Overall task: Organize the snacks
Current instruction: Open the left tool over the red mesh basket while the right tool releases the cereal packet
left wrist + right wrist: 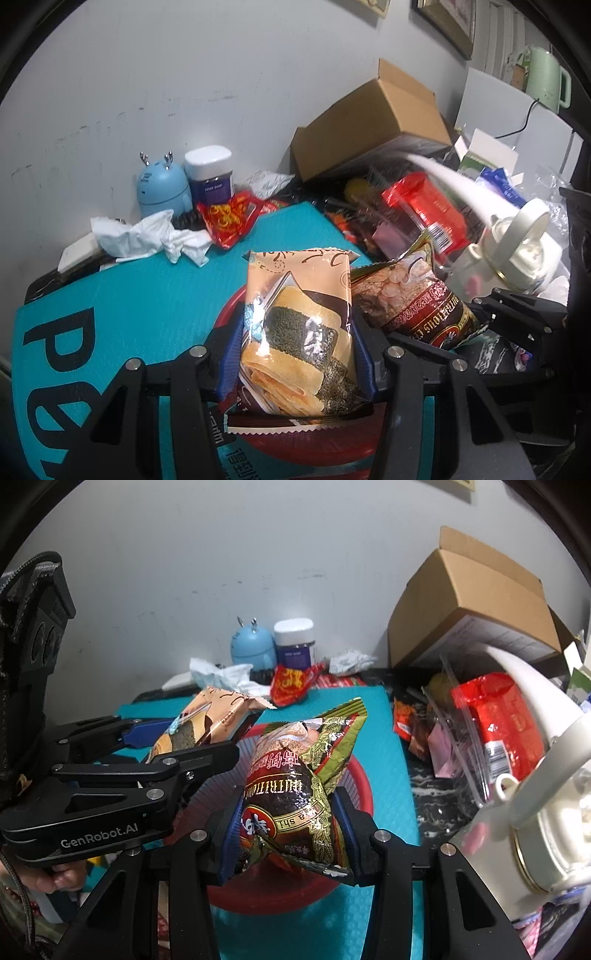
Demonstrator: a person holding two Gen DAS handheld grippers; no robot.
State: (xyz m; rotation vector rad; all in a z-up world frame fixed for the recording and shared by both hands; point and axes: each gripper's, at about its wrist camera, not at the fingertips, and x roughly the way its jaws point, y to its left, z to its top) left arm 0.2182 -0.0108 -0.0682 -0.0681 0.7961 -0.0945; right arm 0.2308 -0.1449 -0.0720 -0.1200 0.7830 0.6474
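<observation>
Clearly each claw grips a snack: left claw [295, 332] a seaweed-roll packet [299, 325], right claw [290, 834] a "NUTRITIOUS" bag [295, 794].

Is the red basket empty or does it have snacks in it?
Seemingly empty: both packets hang clamped above the red basket, and its visible ribbed floor is bare.
</observation>
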